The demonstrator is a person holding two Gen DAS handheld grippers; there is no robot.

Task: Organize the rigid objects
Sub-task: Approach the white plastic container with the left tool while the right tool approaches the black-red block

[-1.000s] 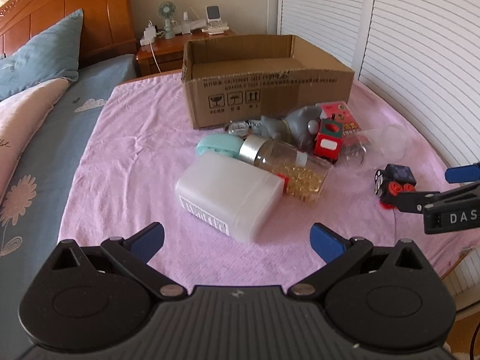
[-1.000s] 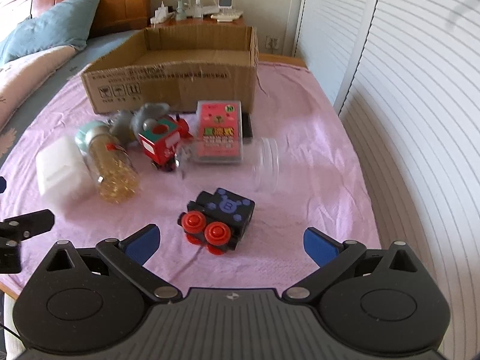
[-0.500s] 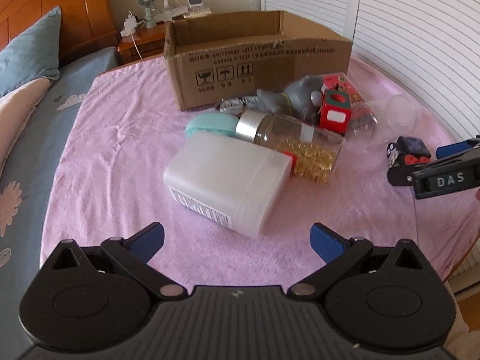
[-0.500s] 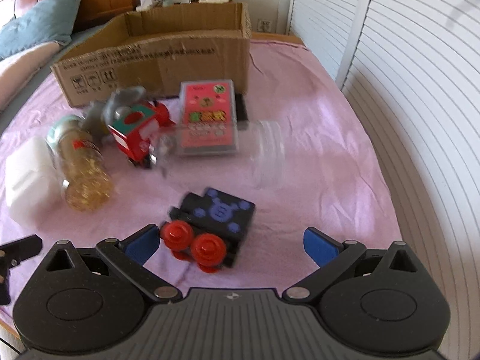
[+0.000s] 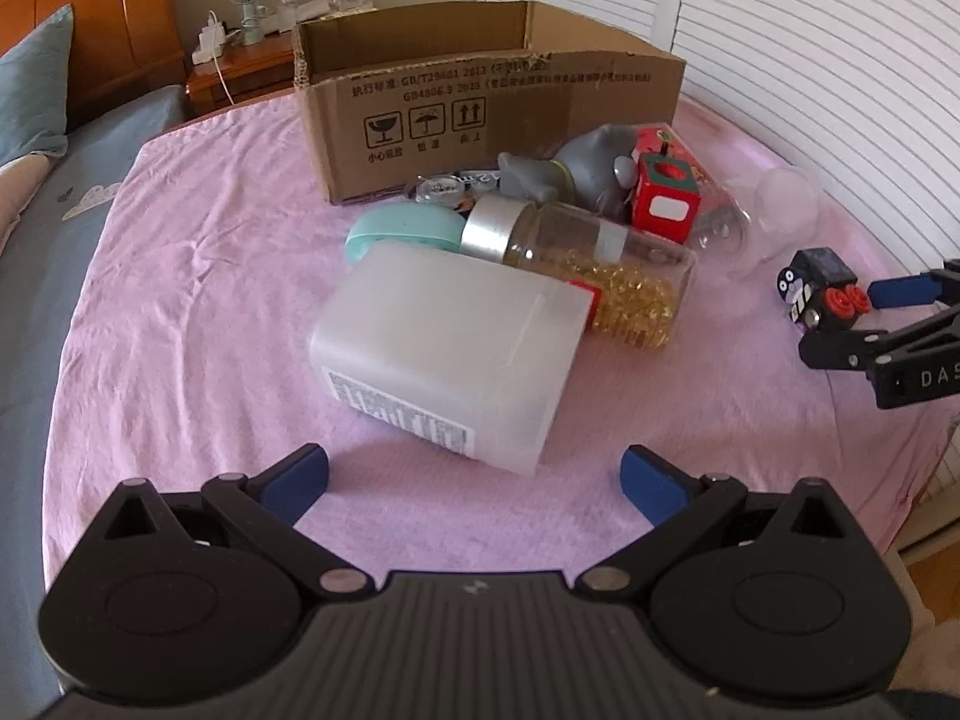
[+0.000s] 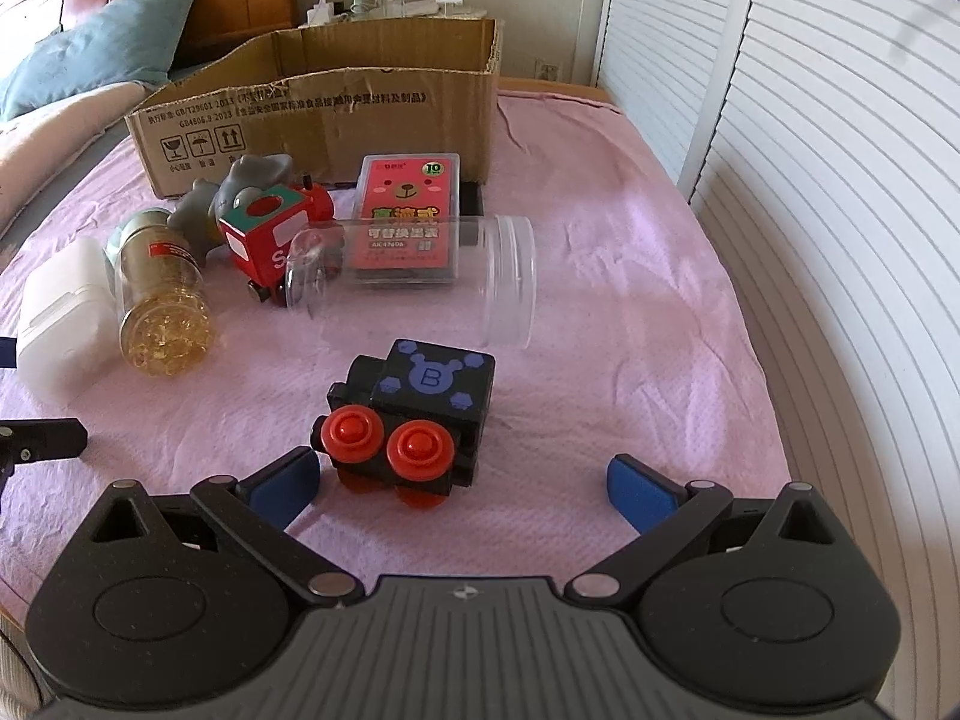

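We work over a pink cloth [image 5: 180, 312] spread on a table beside a bed, with white louvred doors [image 6: 840, 180] on the right. A cardboard box [image 5: 480, 114] stands open at the far side; its wall carries "GB/T29601 2013" and three handling pictograms. Our left gripper [image 5: 474, 474] is spread wide and holds nothing, just short of a frosted white container [image 5: 444, 354] lying on its side with a printed label at one end. Against that container lies a gold-bead jar [image 5: 600, 276] with a silver cap, a teal case [image 5: 402, 228] behind it. Our right gripper [image 6: 462, 483] is also spread wide and empty, its left fingertip just beside a black toy train [image 6: 414, 414] with red wheels and a blue "B" on top. Only the right wrist view shows that "B", and a red card pack [image 6: 408, 222] with a bear face and a green "10", seen partly through a clear jar [image 6: 420, 282] lying on its side. The left view alone reads "DAS" on the right gripper's body.
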